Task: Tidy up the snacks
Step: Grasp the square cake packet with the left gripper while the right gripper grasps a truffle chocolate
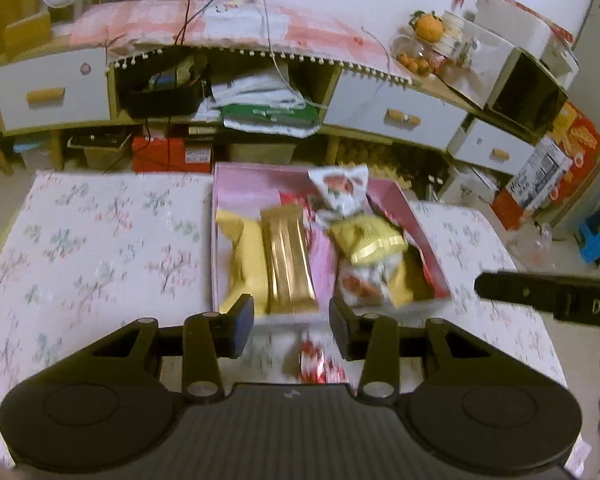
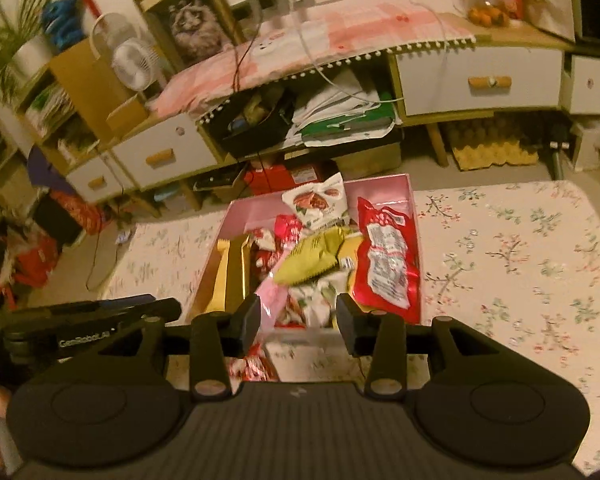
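Observation:
A pink box [image 1: 236, 188] sits on the floral table, filled with snack packets: a gold bar packet [image 1: 286, 258], a yellow bag [image 1: 242, 256], a white nut bag [image 1: 342, 190] and a yellow-green packet [image 1: 370, 236]. In the right wrist view the box [image 2: 384, 184] also holds a red packet [image 2: 386, 262]. A small red-and-white candy [image 1: 312, 360] lies on the table just in front of the box, between my fingers; it also shows in the right wrist view [image 2: 252, 366]. My left gripper [image 1: 292, 322] is open and empty above it. My right gripper [image 2: 298, 320] is open and empty at the box's near edge.
The floral tablecloth [image 1: 100, 248] spreads to both sides of the box. A low cabinet with drawers [image 1: 384, 108] stands behind the table, with cluttered shelves, cables and a fruit bowl [image 1: 420, 48]. A blue stool [image 1: 598, 232] stands on the floor at the right.

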Demonstrator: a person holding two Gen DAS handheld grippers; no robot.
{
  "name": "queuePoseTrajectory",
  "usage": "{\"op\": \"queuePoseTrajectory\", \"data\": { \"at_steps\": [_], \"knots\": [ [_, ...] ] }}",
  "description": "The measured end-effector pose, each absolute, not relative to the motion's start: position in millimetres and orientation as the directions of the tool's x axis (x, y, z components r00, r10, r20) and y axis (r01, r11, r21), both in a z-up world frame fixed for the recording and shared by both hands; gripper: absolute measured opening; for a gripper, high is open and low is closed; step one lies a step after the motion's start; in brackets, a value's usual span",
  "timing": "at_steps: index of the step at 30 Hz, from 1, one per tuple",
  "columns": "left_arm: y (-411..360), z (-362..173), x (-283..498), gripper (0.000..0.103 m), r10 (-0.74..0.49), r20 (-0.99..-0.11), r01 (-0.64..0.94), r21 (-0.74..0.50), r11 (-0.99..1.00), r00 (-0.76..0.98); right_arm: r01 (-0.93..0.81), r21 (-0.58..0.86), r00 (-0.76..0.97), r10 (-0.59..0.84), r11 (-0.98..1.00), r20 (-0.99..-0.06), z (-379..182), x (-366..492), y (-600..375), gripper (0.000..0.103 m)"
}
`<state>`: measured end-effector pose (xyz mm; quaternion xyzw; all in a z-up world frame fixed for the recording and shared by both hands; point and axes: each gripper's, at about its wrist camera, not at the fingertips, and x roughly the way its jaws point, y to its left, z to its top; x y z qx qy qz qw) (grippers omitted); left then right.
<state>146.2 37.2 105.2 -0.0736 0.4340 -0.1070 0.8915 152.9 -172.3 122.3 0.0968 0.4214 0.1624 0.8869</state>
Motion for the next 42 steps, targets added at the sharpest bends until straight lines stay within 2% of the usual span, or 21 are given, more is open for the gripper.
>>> {"op": "queuePoseTrajectory", "data": {
  "at_steps": [6, 10, 17, 19, 28, 29, 32, 38, 42],
  "knots": [
    [35.9, 100.2, 112.7, 0.05, -0.233, -0.781, 0.143, -0.184, 0.972, 0.58, -0.269, 0.233, 0.583, 0.351, 0.934, -0.733, 128.6, 121.5, -167.3, 0.04],
    [36.1, 91.3, 91.1, 0.051, -0.244, -0.801, 0.142, -0.199, 0.97, 0.547, -0.325, 0.174, 0.581, 0.341, 0.929, -0.739, 132.2, 103.7, -163.2, 0.042],
    [38.8, 59.3, 72.9, 0.062, -0.205, -0.858, 0.169, -0.14, 0.976, 0.471, -0.368, 0.114, 0.52, 0.306, 0.923, -0.797, 111.5, 91.8, -161.6, 0.044],
    [40.2, 48.5, 70.7, 0.064, -0.196, -0.876, 0.171, -0.132, 0.976, 0.44, -0.369, 0.119, 0.498, 0.304, 0.922, -0.812, 103.5, 90.1, -162.2, 0.044],
    [39.7, 28.5, 65.0, 0.064, -0.158, -0.907, 0.201, -0.084, 0.976, 0.391, -0.35, 0.137, 0.455, 0.296, 0.927, -0.84, 89.5, 86.4, -165.8, 0.045],
    [39.4, 25.6, 64.2, 0.062, -0.157, -0.908, 0.207, -0.08, 0.975, 0.39, -0.351, 0.137, 0.454, 0.296, 0.926, -0.841, 89.0, 86.2, -165.4, 0.045],
    [36.9, 20.1, 65.2, 0.04, -0.153, -0.915, 0.215, -0.075, 0.974, 0.373, -0.352, 0.106, 0.459, 0.27, 0.93, -0.846, 86.2, 87.9, -165.3, 0.045],
    [38.0, 23.1, 65.6, 0.04, -0.151, -0.911, 0.198, -0.078, 0.977, 0.385, -0.276, 0.089, 0.436, 0.207, 0.957, -0.876, 67.3, 104.9, -180.8, 0.045],
    [38.4, 27.9, 67.1, 0.04, -0.154, -0.904, 0.185, -0.085, 0.979, 0.4, -0.251, 0.023, 0.425, 0.132, 0.968, -0.896, 50.1, 114.9, -184.4, 0.044]
  ]
}}
